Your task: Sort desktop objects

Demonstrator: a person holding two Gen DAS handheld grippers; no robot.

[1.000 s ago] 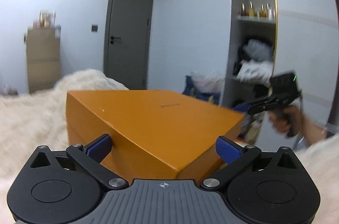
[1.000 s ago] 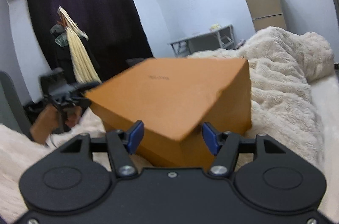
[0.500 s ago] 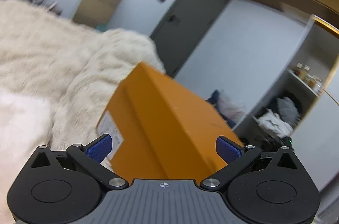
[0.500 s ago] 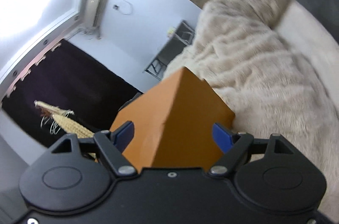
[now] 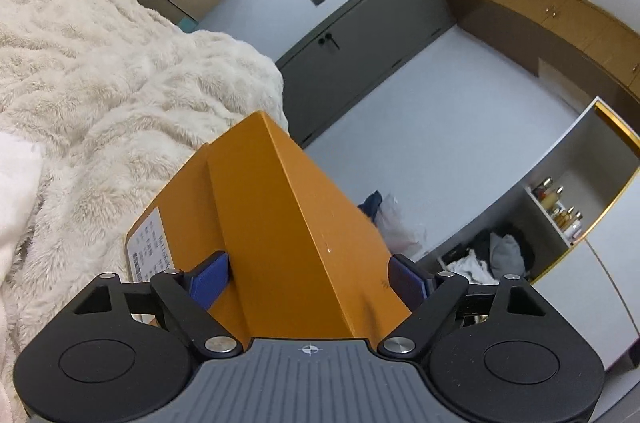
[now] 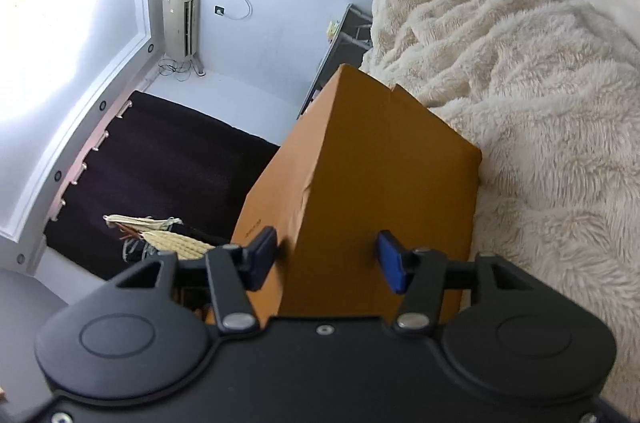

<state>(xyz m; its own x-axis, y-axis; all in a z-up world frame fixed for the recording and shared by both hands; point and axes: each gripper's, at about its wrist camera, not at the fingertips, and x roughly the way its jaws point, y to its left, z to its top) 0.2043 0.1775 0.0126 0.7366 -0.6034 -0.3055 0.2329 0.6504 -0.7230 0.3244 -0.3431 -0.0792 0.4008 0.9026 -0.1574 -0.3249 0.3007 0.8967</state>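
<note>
**One orange box, gripped at both ends and tipped on edge**

Since a second ago both cameras have rolled hard: the box (image 5: 280, 223), which then showed its broad top face to each view, now presents an edge running straight toward each lens, and the room stands tilted behind it.

Count: one box, two grippers, one fleece blanket (image 5: 100, 71).

Left gripper (image 5: 308, 277) has its blue pads (image 5: 210, 279) pressed on two adjoining faces of the box, pinching its near corner. Right gripper (image 6: 328, 263) does the same at the other end; its pads (image 6: 390, 267) lie on the box (image 6: 380, 183), and the cardboard looks slightly dented at the left pad.

It is plain orange cardboard, matte, with sharp creases. One end face carries a white printed label (image 5: 150, 251); a small dark line of print shows on a broad face in the right view. A step along one end marks where a lid overlaps the base.

Held between the two tools, the box sits beside the blanket; whether it touches it cannot be told.
</note>
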